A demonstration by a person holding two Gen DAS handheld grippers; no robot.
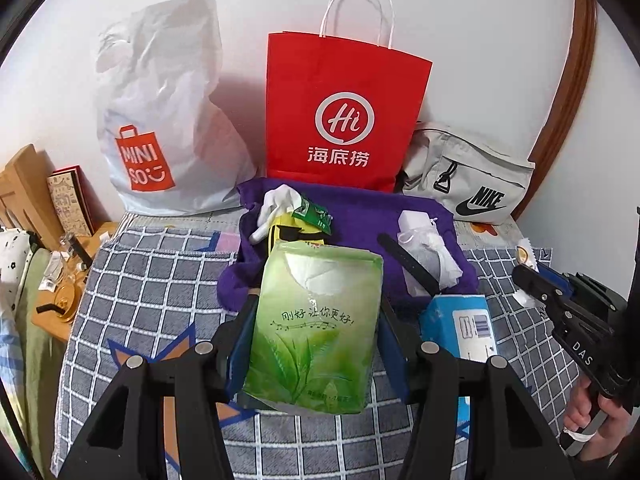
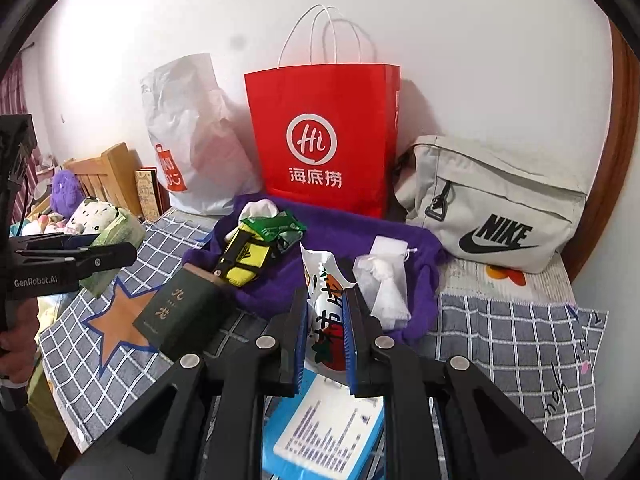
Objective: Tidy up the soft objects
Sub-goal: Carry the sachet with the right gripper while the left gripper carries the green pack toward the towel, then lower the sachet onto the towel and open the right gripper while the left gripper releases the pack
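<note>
My left gripper (image 1: 316, 300) is shut on a green tissue pack (image 1: 316, 344), held upright above the checked bed cover; it shows again at the left of the right wrist view (image 2: 120, 232). My right gripper (image 2: 326, 296) is shut on a white snack packet (image 2: 326, 312) with orange and red print. Behind both lies a purple cloth (image 1: 360, 208) (image 2: 340, 232) carrying a yellow-black sock (image 2: 244, 260), a white sock (image 1: 276, 200), a green sachet (image 2: 276, 226) and a white mesh pouch (image 2: 384, 276).
Against the wall stand a red paper bag (image 1: 344, 120), a white Miniso plastic bag (image 1: 160, 120) and a grey Nike bag (image 2: 492, 208). A blue box (image 2: 328, 420) lies under the right gripper and a dark green book (image 2: 176, 316) to its left. A wooden bedside stand (image 1: 60, 308) is far left.
</note>
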